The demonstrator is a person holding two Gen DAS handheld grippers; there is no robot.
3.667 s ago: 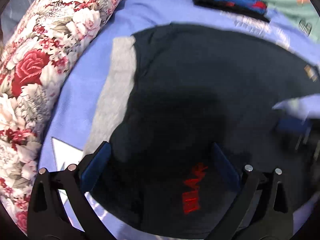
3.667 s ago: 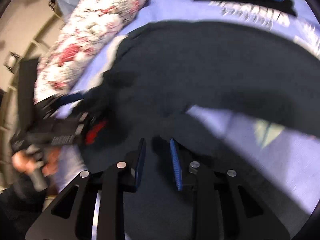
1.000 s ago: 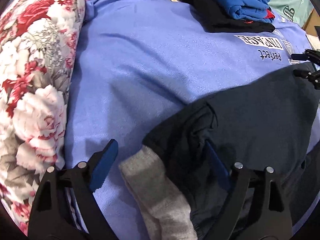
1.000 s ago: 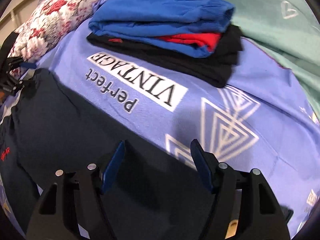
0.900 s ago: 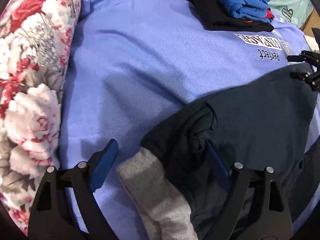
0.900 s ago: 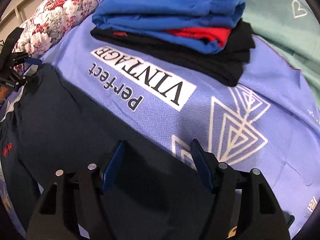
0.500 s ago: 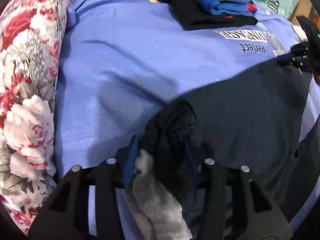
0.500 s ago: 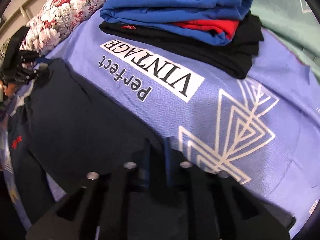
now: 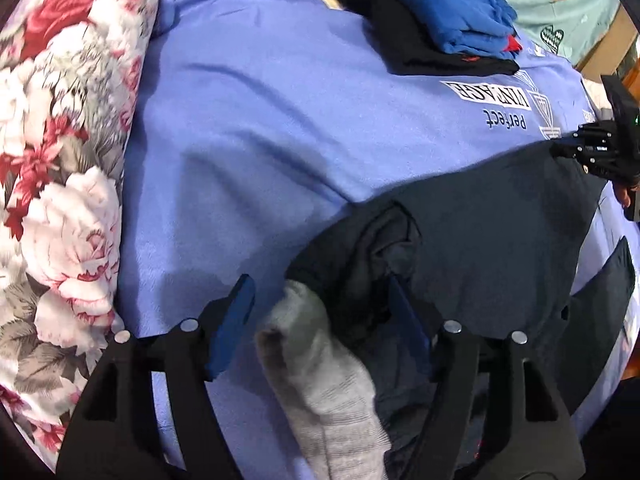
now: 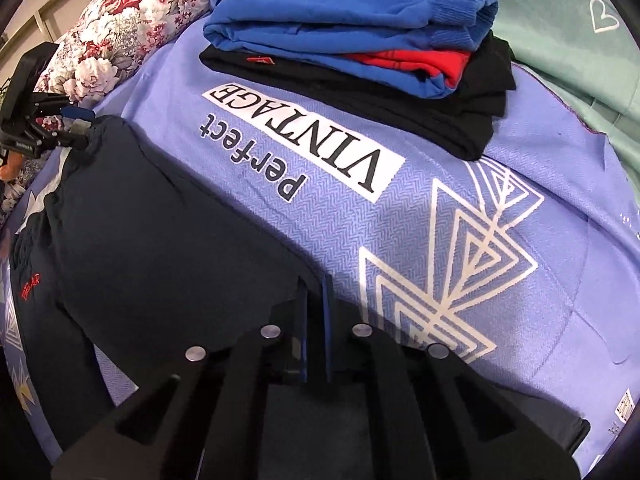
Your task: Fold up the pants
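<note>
left gripper (image 9: 320, 320) jaws reopened, pants (image 9: 480, 248) cuff between | right gripper (image 10: 316, 304) pinching pants edge

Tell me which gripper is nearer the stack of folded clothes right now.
Right. The right gripper pinches the dark pants edge by the printed lettering, just short of the folded clothes. The left gripper is at the far, gray-cuffed end by the floral pillow.

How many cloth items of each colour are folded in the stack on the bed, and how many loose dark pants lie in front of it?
Blue folded garment: 1
Red folded garment: 1
Black folded garment: 1
Dark pants: 1
Total: 4
</note>
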